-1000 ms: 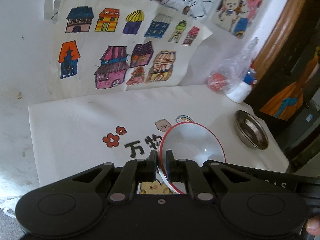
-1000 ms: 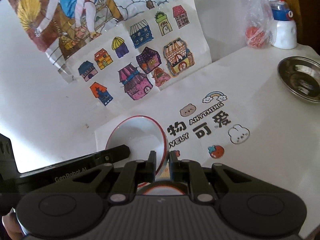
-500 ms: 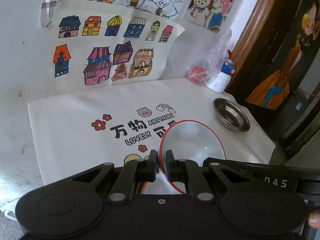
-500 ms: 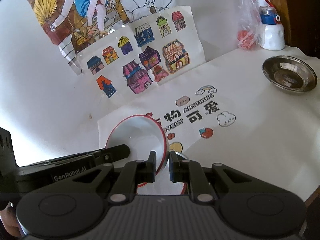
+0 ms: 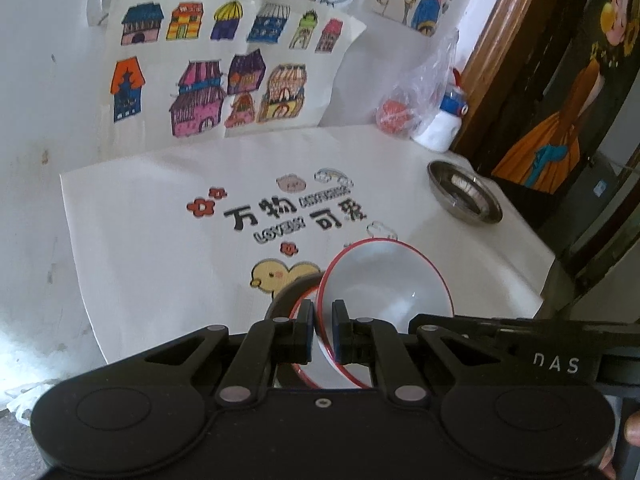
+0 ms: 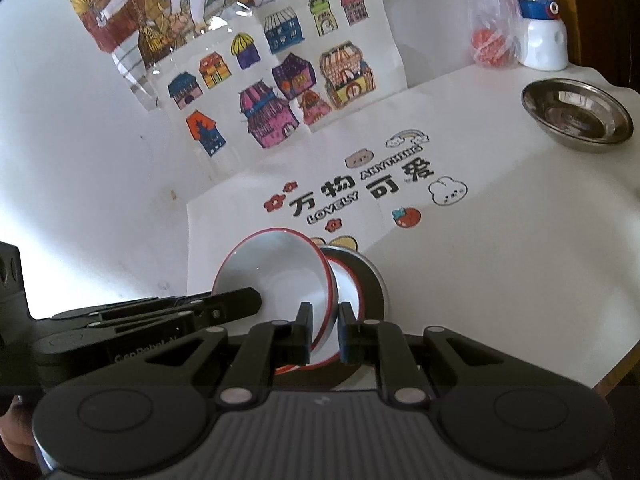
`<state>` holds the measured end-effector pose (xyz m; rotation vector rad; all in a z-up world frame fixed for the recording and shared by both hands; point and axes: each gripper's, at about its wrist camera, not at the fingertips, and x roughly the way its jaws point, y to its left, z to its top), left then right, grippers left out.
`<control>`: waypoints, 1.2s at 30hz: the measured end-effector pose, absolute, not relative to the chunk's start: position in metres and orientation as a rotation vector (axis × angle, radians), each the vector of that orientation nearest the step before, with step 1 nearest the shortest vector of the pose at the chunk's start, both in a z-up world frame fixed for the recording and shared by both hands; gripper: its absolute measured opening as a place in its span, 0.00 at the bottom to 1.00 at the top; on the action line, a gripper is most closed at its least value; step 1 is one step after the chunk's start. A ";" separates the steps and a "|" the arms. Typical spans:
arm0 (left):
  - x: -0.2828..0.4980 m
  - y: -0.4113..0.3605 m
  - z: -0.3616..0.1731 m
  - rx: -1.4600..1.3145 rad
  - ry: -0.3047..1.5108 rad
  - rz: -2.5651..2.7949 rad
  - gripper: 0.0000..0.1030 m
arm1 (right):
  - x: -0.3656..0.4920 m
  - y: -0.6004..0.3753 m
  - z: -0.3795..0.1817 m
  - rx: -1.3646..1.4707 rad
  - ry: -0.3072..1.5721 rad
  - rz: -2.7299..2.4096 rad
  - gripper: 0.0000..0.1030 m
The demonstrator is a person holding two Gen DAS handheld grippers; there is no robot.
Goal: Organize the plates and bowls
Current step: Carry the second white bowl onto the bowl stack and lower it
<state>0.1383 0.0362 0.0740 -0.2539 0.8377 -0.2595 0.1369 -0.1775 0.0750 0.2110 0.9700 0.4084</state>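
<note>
The right wrist view shows what the left hides — a dark-rimmed plate (image 6: 376, 280) with a second red-rimmed dish (image 6: 348, 284) low in the frame, under the tilted white bowl (image 6: 280, 276). Only the left view shows a yellow chick print (image 5: 280, 276) and the dark doorway at right. Both the left hand-held gripper (image 5: 322, 322) and the right hand-held gripper (image 6: 323, 326) are clamped on the bowl's red rim. The white surface (image 6: 520, 240) carries a printed sheet (image 6: 360, 188) — coloured house drawings (image 6: 280, 80) lean on the wall. A steel dish (image 6: 576, 116), a bagged red thing (image 6: 488, 46) and a white bottle (image 6: 544, 44) sit upper right, well apart.
</note>
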 end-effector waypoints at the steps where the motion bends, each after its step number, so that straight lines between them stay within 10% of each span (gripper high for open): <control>1: 0.138 0.035 0.071 -0.244 0.845 -0.264 0.09 | 0.137 -0.178 0.074 0.209 0.974 0.410 0.14; 36: 0.149 0.013 0.048 0.028 0.872 -0.267 0.12 | 0.155 -0.160 0.065 0.023 1.021 0.411 0.18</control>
